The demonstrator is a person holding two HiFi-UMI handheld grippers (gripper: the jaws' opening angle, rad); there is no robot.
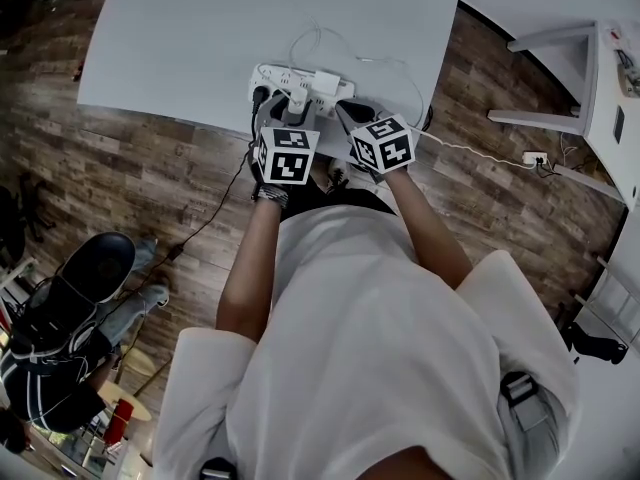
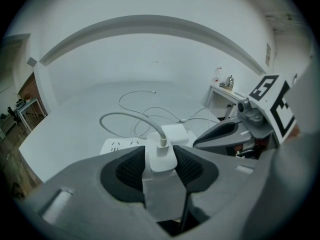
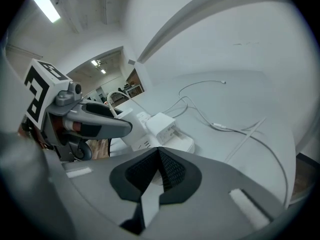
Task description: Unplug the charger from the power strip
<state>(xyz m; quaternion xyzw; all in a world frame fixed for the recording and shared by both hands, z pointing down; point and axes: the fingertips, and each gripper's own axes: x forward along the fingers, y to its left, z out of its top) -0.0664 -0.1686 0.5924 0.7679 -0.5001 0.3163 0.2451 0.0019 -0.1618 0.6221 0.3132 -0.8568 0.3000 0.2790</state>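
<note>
A white power strip lies near the front edge of the white table. A white charger with a white cable in its top stands in the strip. My left gripper is shut on this charger, one pad pressed against each side. A second, square white adapter sits in the strip just beyond it. My right gripper hangs over the strip's right end, its pads meeting with nothing between them. In the head view the left gripper and right gripper reach the strip side by side.
Thin white cables loop over the table behind the strip. A black cord runs from the strip down to the wooden floor. Another small socket block lies on the floor at right, by a white desk. Someone's shoe shows at lower left.
</note>
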